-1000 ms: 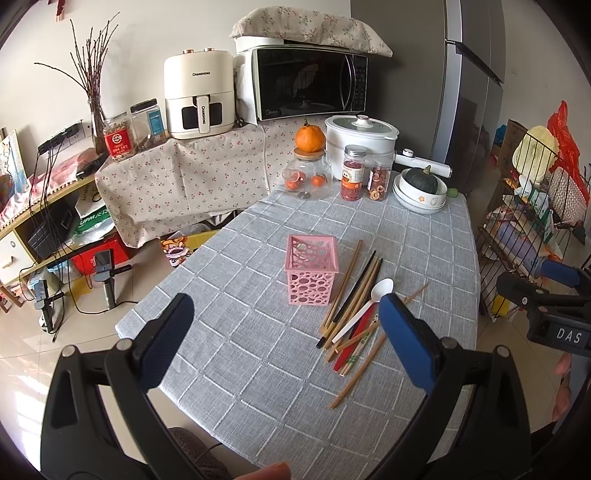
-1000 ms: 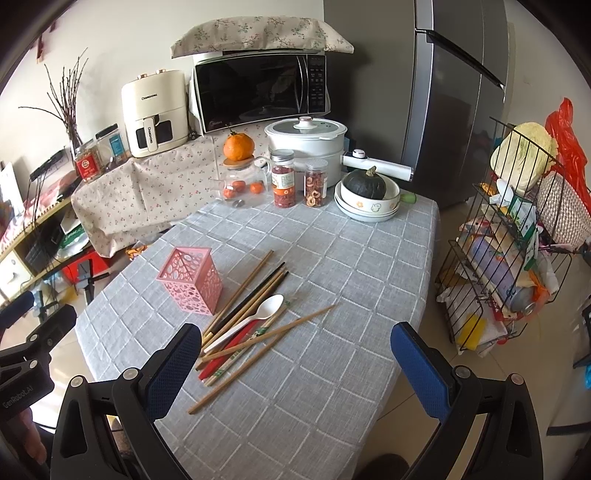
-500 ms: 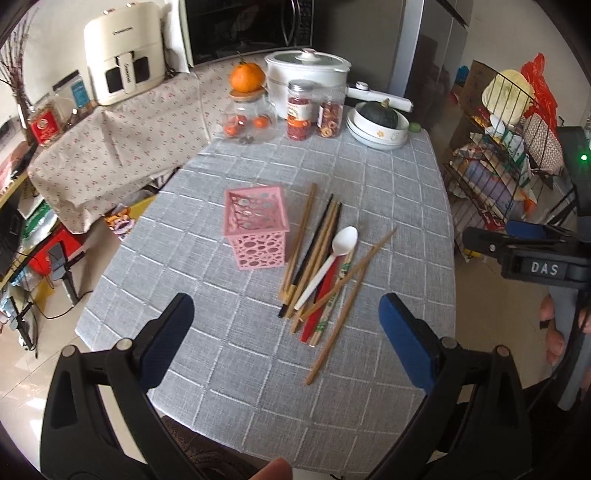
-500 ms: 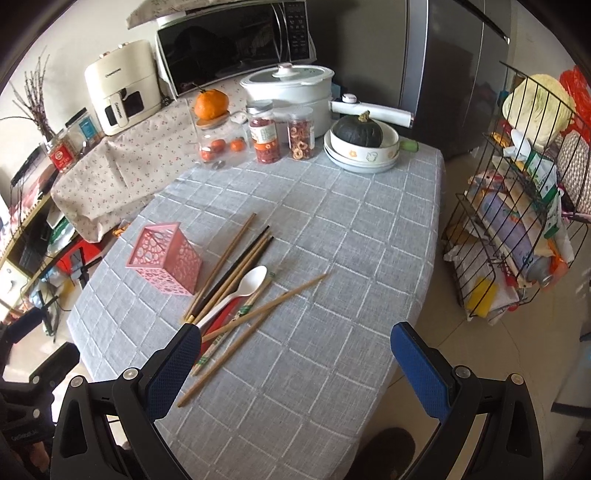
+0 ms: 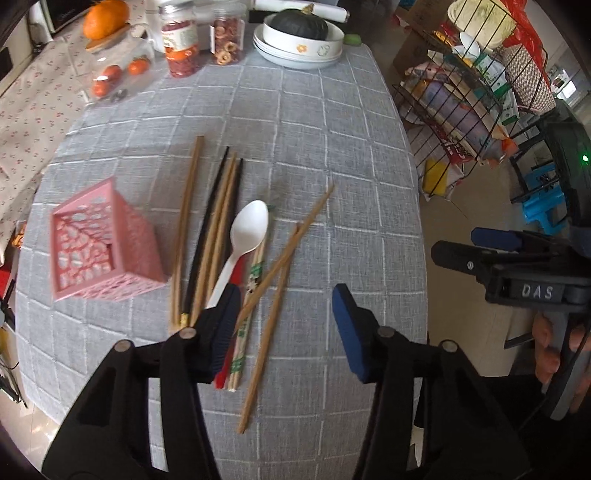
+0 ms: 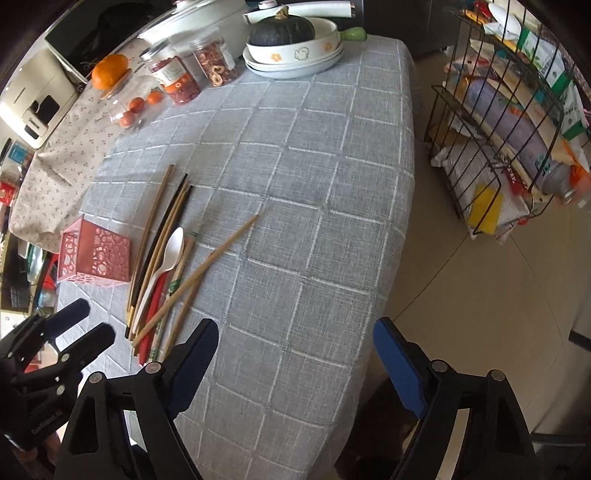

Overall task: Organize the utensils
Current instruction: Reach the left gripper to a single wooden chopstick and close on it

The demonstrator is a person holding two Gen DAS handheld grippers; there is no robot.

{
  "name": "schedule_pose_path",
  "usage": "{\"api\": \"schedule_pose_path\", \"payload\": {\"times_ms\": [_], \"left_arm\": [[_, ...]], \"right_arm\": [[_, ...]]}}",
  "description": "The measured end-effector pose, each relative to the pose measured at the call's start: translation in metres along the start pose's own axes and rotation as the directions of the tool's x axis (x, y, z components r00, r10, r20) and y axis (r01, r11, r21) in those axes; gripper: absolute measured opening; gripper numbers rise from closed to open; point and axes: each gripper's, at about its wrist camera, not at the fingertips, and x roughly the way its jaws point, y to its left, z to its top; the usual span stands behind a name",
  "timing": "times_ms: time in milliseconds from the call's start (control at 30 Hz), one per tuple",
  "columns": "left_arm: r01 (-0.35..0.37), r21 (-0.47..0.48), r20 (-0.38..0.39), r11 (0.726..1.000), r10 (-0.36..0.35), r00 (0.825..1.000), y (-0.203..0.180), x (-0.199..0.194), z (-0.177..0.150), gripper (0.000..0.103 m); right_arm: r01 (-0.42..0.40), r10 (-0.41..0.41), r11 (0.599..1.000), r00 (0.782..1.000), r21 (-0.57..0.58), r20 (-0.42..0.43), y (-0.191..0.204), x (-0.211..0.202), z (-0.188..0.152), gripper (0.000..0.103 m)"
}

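While both grippers point steeply down at the grey checked tablecloth [image 5: 317,122], their jaws are closing with nothing gripped. Low in the left wrist view, the left gripper [image 5: 284,332] has the near ends of a few wooden chopsticks [image 5: 275,266] lying between its blue pads, which do not press on them. Just left of those sticks lies a white spoon [image 5: 245,236] over a red utensil, then black and brown chopsticks [image 5: 212,229], and further left a pink perforated holder [image 5: 101,243] stands upright and apart from the pile. In the right wrist view, the right gripper [image 6: 291,365] hangs wide over bare cloth at bottom centre, the utensil pile off to its left. Jars, an orange and a bowl with a dark squash [image 6: 282,29] sit along the top edge.
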Motion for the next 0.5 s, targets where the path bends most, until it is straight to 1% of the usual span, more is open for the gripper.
{"api": "schedule_pose_path", "payload": {"times_ms": [33, 67, 200, 233, 367, 467, 500], "left_arm": [[0.009, 0.014, -0.013, 1.000, -0.008, 1.000, -0.005, 0.009, 0.006, 0.044], [0.006, 0.031, -0.024, 1.000, -0.005, 1.000, -0.011, 0.019, 0.012, 0.042], [-0.011, 0.088, -0.070, 0.996, 0.017, 0.997, -0.031, 0.060, 0.035, 0.028], [-0.018, 0.098, -0.079, 0.995, 0.025, 0.997, -0.035, 0.068, 0.040, 0.026], [-0.066, 0.132, -0.082, 0.989, 0.077, 0.994, -0.042, 0.088, 0.054, 0.024], [-0.081, 0.123, -0.086, 0.989, 0.092, 0.992, -0.041, 0.097, 0.062, 0.022], [-0.086, 0.123, -0.088, 0.989, 0.097, 0.991, -0.041, 0.102, 0.065, 0.020]], "right_arm": [[-0.007, 0.007, 1.000, 1.000, 0.008, -0.008, -0.001, 0.002, 0.001, 0.086], [-0.009, 0.009, 1.000, 1.000, 0.012, -0.015, -0.003, 0.003, 0.002, 0.086], [0.008, -0.008, 1.000, 1.000, 0.011, -0.028, -0.007, 0.006, 0.005, 0.086], [0.013, -0.013, 1.000, 1.000, 0.012, -0.028, -0.009, 0.007, 0.006, 0.086], [0.016, -0.015, 0.999, 0.999, 0.031, -0.036, -0.019, 0.008, 0.007, 0.086], [0.014, -0.013, 0.999, 0.999, 0.043, -0.037, -0.024, 0.007, 0.008, 0.086], [0.013, -0.011, 0.999, 0.999, 0.046, -0.036, -0.025, 0.007, 0.008, 0.086]]}}
